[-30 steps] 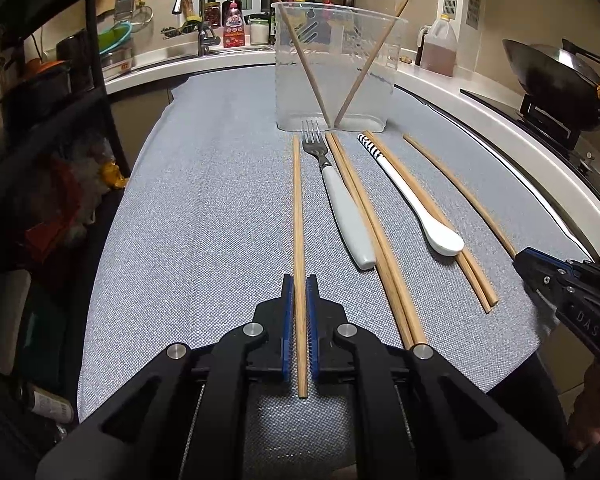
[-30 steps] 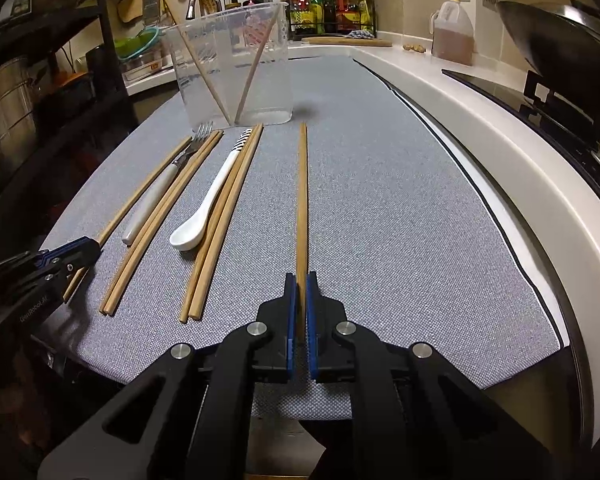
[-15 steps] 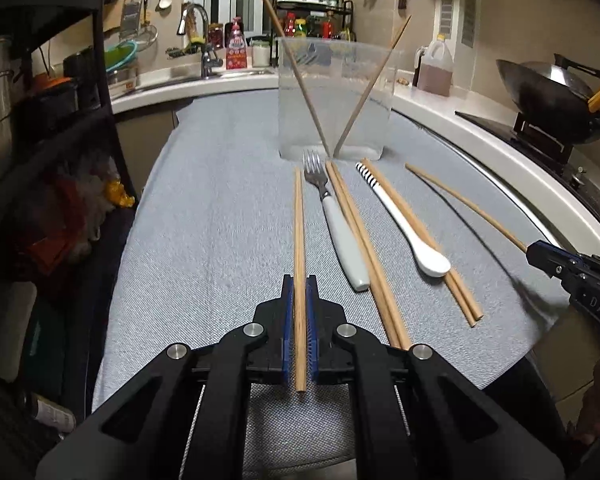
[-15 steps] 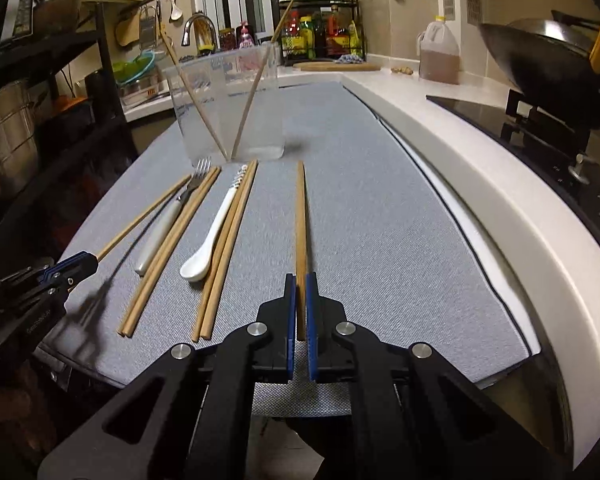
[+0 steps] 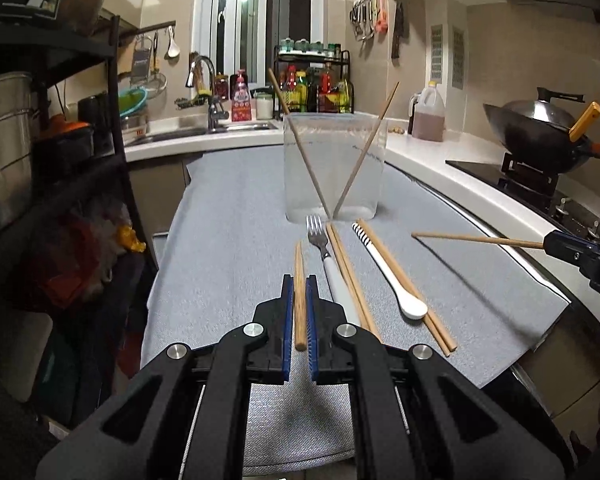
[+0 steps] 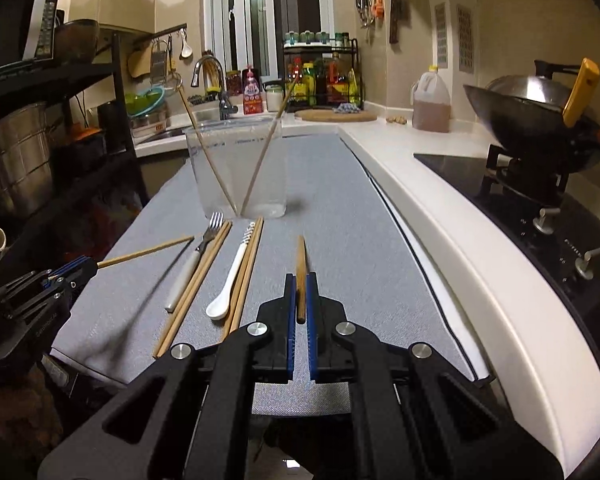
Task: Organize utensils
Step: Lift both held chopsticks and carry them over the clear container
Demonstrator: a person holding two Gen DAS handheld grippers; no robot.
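Note:
My left gripper (image 5: 299, 284) is shut on a wooden chopstick (image 5: 299, 268), lifted above the grey mat (image 5: 228, 240). My right gripper (image 6: 299, 284) is shut on another chopstick (image 6: 301, 260), also lifted; it shows at the right of the left wrist view (image 5: 476, 239). A clear plastic container (image 5: 334, 168) stands at the far end of the mat with two chopsticks leaning inside. On the mat lie a white-handled fork (image 5: 328, 264), a white spoon (image 5: 396, 284) and two pairs of chopsticks (image 5: 350, 276).
A wok (image 5: 540, 136) sits on the stove at the right. A black shelf rack (image 5: 60, 152) with pots stands at the left. The sink (image 5: 204, 128) and a spice rack are at the back. A white counter edge (image 6: 460, 248) runs along the mat's right side.
Both grippers have risen and tilted up with their chopsticks, lifting them off the mat. The fork, spoon and other chopsticks have not moved.

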